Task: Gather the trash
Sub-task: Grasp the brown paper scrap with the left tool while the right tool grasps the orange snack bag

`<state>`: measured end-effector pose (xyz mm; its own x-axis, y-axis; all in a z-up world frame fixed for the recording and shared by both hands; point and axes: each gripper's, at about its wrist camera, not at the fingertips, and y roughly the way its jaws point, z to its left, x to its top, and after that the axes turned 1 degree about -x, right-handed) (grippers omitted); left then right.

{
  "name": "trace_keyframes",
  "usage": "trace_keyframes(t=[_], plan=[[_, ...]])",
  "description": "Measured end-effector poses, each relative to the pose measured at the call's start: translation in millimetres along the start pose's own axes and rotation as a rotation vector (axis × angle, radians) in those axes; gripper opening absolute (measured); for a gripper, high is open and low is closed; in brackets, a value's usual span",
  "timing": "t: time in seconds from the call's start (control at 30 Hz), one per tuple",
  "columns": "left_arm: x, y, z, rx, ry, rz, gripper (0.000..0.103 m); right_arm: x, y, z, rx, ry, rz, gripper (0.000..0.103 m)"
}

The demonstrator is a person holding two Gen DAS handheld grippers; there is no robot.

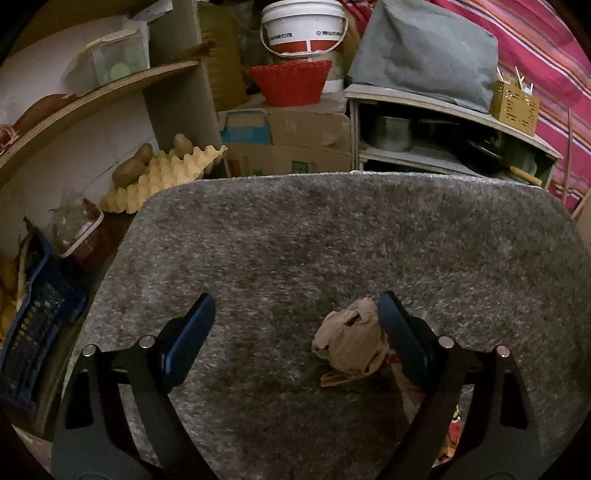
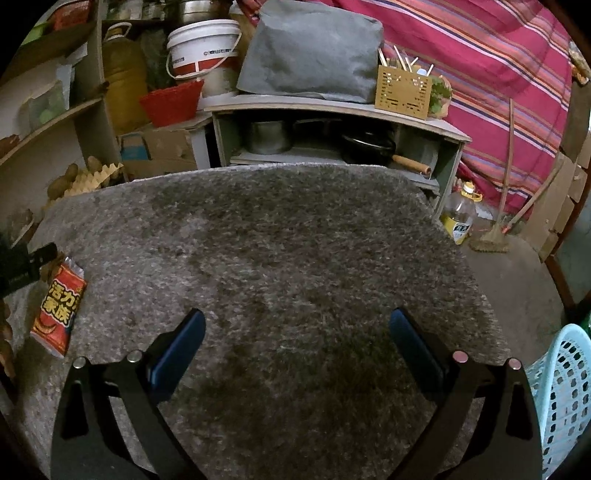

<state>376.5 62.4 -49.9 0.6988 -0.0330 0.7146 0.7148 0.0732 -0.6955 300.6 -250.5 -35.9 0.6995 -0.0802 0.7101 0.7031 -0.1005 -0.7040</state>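
A crumpled brown paper wad (image 1: 349, 341) lies on the grey shaggy rug (image 1: 332, 240), against the inner side of the right finger of my left gripper (image 1: 295, 310), which is open around it. A red and yellow snack wrapper (image 2: 59, 306) lies flat on the rug (image 2: 277, 240) at the far left of the right wrist view; part of it shows under the left gripper's right finger (image 1: 452, 435). My right gripper (image 2: 297, 325) is open and empty over bare rug. A pale blue perforated basket (image 2: 565, 391) stands at the rug's right edge.
Behind the rug stand a low shelf with pots (image 2: 332, 144), cardboard boxes (image 1: 288, 144), a red basket (image 1: 291, 83), a white bucket (image 1: 304, 26) and an egg tray with potatoes (image 1: 162, 173). A dark blue crate (image 1: 33, 328) is on the left. An oil bottle (image 2: 460, 214) and a broom (image 2: 491, 243) are on the right.
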Motion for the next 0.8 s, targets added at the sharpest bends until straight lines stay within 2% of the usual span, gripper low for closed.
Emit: trace_keyframes(t=[0.07,0.13,0.17,0.3,0.47,0.7,0.8], plan=[[0,2,-1,-0.039,0.006,0.008,0.077,1,2,2,0.004,-0.001,0.004,0.098],[-1,5,-3,-0.081,0.01,0.035,0.063,1,3,5,0.007,-0.006,0.004,0.098],[-2,8,-6,-0.097,0.019,0.061,0.053,1,3,7,0.008,-0.01,0.003,0.098],[-8,11,-14,-0.128,0.045,0.077,0.037,1,1,15,0.007,-0.025,-0.002,0.098],[-6,-1,-11,-0.133,0.038,0.049,0.036,-1,-7,28,0.003,-0.06,-0.014,0.098],[-7,-33,16,-0.124,-0.008,-0.004,0.036,-8,-23,60,0.019,-0.128,-0.039,0.098],[-13,-47,32,-0.118,-0.033,-0.017,0.036,-9,-29,77,0.057,-0.13,-0.049,0.098]])
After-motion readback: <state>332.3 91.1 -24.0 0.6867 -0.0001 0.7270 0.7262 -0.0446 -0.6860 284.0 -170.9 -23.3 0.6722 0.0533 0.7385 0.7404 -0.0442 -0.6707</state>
